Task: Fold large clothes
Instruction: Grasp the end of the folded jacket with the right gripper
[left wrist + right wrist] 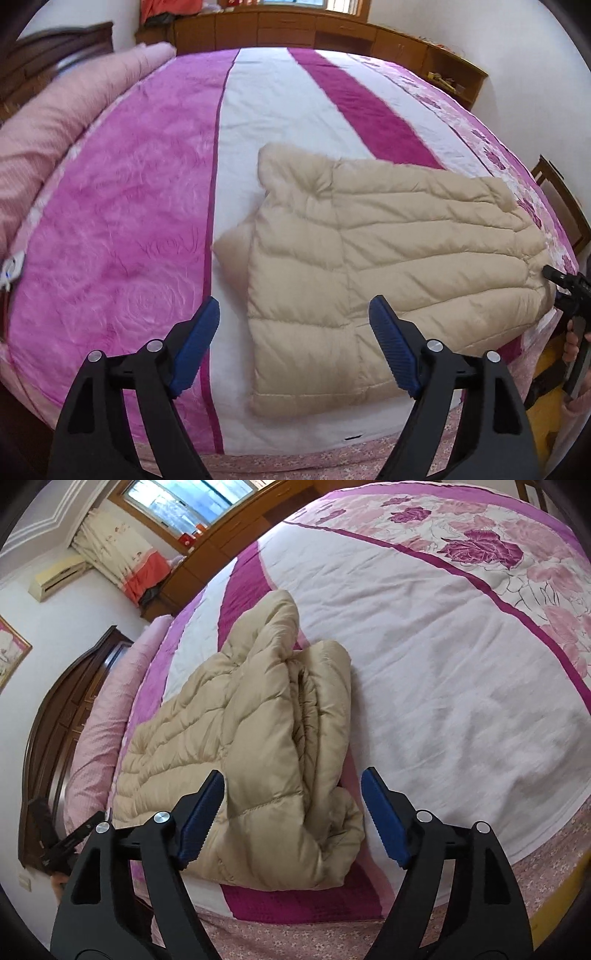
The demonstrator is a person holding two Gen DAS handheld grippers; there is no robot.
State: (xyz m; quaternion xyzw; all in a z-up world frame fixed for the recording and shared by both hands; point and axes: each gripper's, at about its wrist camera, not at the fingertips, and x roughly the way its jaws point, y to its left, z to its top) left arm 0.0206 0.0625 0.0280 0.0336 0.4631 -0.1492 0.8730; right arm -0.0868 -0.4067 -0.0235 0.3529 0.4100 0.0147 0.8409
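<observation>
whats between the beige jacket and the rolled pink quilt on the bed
Only bare bedspread: its white stripe, a thin dark line, then the broad pink rose-patterned band. Nothing lies between the beige jacket and the pink quilt. The left wrist view shows it best.

The folded beige quilted down jacket (388, 266) lies on the pink, white and magenta striped bedspread (147, 221), near the bed's near edge. In the left wrist view it sits from centre toward three o'clock. The rolled pale pink duvet (55, 129) lies along the bedspread's edge at nine to ten o'clock, well apart from the jacket. The brown wooden cabinet run (295, 26) stands behind the bed at twelve o'clock. The left gripper (295, 350) hangs at six o'clock, before the jacket's near edge; the right gripper (565, 291) shows at three o'clock, just beside the jacket's end.
</observation>
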